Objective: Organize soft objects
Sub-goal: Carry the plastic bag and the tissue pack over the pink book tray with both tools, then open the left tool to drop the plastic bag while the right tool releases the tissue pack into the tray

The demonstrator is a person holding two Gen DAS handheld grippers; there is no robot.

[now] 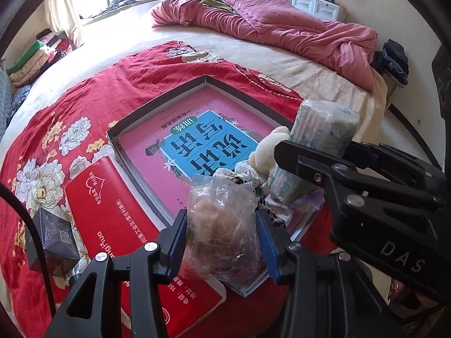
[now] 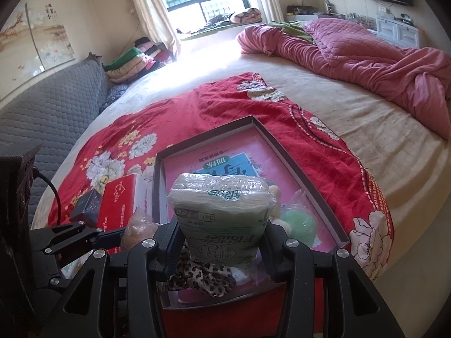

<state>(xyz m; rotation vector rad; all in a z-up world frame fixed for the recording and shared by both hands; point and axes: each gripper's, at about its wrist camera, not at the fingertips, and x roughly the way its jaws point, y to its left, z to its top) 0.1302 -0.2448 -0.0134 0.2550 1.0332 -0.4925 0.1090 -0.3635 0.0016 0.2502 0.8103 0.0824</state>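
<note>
Over the bed [image 1: 296,64], fingers [image 1: 177,233] pinch a plastic bag [image 1: 222,225].

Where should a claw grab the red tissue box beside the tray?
Probably across its two long sides, coming from above. The red tissue box lies flat on the red blanket, close along the tray wall, with a dark box at its other side, so there is little room for a sideways approach.
</note>
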